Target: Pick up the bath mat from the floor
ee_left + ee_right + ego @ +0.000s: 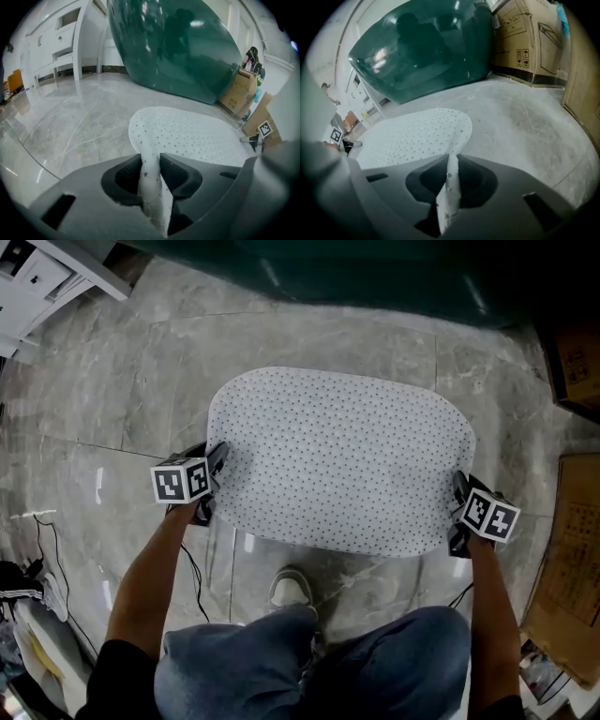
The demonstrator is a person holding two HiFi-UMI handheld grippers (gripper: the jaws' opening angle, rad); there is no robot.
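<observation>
The bath mat [342, 460], white w/ small dark dots and rounded corners, is seen spread over the grey marble floor [122, 399]. Its long axis is laid left to right across the head view, from one gripper to the other, w/ the short axis running away from the person toward the dark green tub [375, 277]. The far long edge is found near the tub's base; the near long edge is just ahead of a shoe [292, 589] and the jeans-clad knees [244, 662].

The L gripper [214, 486] is set at the mat's left short end, toward the near corner, marker cube [181, 481] facing up. In the left gripper view the jaws [151, 161] are closed onto the mat's edge: a fold of mat [197, 133] is pinched upright between the pads, and the rest is spread ahead and to the right.

The R gripper [459, 512] is placed at the opposite short end, also toward the near corner, its cube [489, 515] beside it. In the right gripper view the jaws [452, 161] are nearly together, w/ a thin strip of mat [417, 133] clamped between them; the sheet runs off ahead and to the left.

So the mat is held at both ends. Whether the near edge is clear of the floor cannot be told. Cardboard boxes [525, 37] are stood beyond the R end
</observation>
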